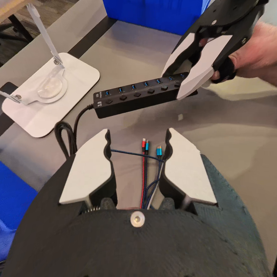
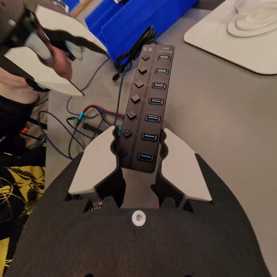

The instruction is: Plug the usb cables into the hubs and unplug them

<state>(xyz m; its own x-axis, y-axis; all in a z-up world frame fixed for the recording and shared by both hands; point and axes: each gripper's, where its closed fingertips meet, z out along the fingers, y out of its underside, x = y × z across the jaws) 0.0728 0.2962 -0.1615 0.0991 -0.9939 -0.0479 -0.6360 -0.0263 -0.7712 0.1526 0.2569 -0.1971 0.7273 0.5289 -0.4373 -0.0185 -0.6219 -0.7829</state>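
- At far left on the grey table (image 1: 127, 49) stands a white stand base (image 1: 49, 96) with a slim arm rising from it. It sits well apart from the work and seems to play no part in it.
- Just beside the base, a coiled black cord (image 1: 66, 139) runs up into one end of the black USB hub (image 1: 134, 97), a long bar with a row of blue ports and square buttons. All visible ports are empty, so no plugging has begun, by my reading.
- In the near centre, the left gripper (image 1: 137, 134) hovers over the cables with its fingers wide apart, holding nothing. Between them on the table lie loose braided USB cables (image 1: 144, 164), red and blue, with red and light blue connector ends pointing toward the hub. This looks like a line-up for picking one.
- At right, the right gripper (image 2: 139, 134), held by a person's hand (image 1: 257, 60), is clamped across the hub's far end, a pad on each long side. The hub seems raised and tilted off the table, probably to steady it and present its ports.
- Behind it is a blue bin (image 1: 149, 13).
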